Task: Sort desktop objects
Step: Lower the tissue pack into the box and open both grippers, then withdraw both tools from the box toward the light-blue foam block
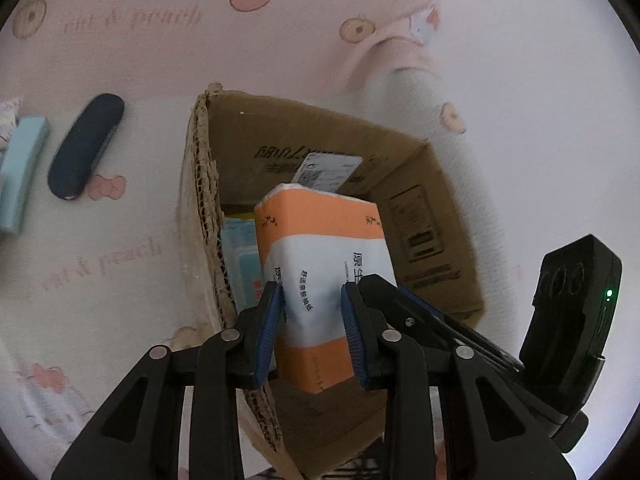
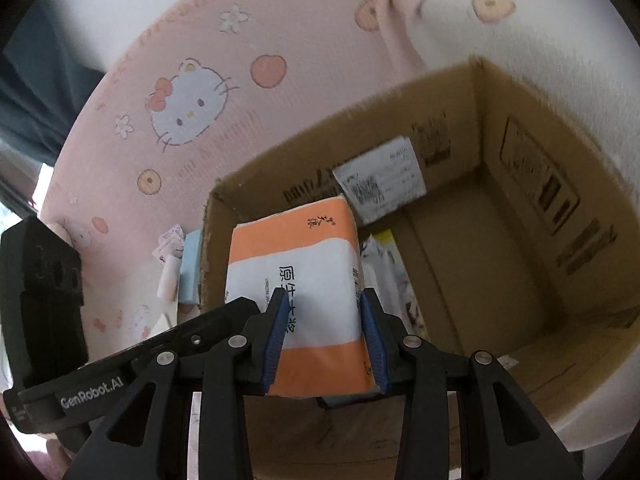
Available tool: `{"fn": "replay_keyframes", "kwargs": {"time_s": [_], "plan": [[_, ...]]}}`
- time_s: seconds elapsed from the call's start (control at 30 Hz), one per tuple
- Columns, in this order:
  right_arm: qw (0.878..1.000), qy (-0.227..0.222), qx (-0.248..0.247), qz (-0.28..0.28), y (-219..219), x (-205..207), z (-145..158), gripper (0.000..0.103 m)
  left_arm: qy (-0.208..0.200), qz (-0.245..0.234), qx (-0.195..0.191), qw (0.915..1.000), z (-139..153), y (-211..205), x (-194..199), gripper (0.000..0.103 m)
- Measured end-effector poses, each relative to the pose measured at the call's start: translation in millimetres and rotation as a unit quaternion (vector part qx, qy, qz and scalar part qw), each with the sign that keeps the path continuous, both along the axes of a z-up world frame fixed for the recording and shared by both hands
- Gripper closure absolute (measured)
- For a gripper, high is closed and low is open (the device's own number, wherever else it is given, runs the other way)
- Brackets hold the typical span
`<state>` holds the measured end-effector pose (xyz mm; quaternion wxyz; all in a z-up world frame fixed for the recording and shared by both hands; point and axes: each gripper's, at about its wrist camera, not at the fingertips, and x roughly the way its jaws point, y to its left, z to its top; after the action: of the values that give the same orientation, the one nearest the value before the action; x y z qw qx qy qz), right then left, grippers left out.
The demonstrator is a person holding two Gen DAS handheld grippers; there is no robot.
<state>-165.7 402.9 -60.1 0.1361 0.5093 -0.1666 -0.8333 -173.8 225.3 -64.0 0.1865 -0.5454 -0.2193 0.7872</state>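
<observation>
Here, both grippers hold one orange-and-white tissue pack [image 1: 320, 264] above an open cardboard box [image 1: 432, 216]. The left gripper [image 1: 312, 320] has its blue-padded fingers [image 1: 269, 328] closed against the pack's two long sides, pressing the soft wrapper in slightly. The right gripper [image 2: 326, 334] does the same from its own side, its fingers [image 2: 372, 344] pinching the same tissue pack [image 2: 296, 280], so the pack is carried between two grips.

The box sits on a pink-and-white cartoon-print cloth [image 1: 120, 264] covering the surface. Inside the cardboard box [image 2: 516, 264], along the near wall, lie what look like some flat packets [image 2: 394, 276], though blur makes them hard to identify. A white shipping label [image 2: 380, 180] is stuck on the far inner wall. Outside the box, to the left, rest a dark oval case [image 1: 86, 146] and a pale blue block [image 1: 20, 168].

The step in hand appears to be lowering the pack into the box. To do it well, keep both grips level so the pack does not twist, steer clear of the corrugated rim, and set it down before either pair of fingers lets go.
</observation>
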Motion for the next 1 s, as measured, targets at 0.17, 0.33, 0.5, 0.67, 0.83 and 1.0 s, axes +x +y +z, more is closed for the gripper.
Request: {"fn": "replay_keyframes", "kwargs": {"time_s": [0.17,0.33,0.5,0.67,0.83,1.0], "plan": [[1.000,-0.021,-0.020,-0.003,5,-7,-9,0.068,-0.012,0.010,-0.025,0.9996,3,8,-3,0.068],[0.999,-0.040,-0.025,-0.004,4,-13,-19,0.067,-0.007,0.008,-0.030,0.9995,3,10,-3,0.068],[0.999,-0.044,-0.016,-0.006,5,-14,-22,0.060,-0.009,0.005,-0.026,0.9996,4,7,0,0.067],[0.999,-0.039,0.007,-0.008,3,-10,-15,0.060,-0.008,0.004,-0.020,0.9998,4,6,1,0.067],[0.998,-0.025,0.054,-0.014,-5,-3,0,0.060,0.004,0.002,0.006,1.0000,11,-12,7,0.067],[0.998,-0.010,0.058,-0.024,-10,6,23,0.059,0.025,-0.006,0.041,0.9988,22,-39,17,0.067]]}}
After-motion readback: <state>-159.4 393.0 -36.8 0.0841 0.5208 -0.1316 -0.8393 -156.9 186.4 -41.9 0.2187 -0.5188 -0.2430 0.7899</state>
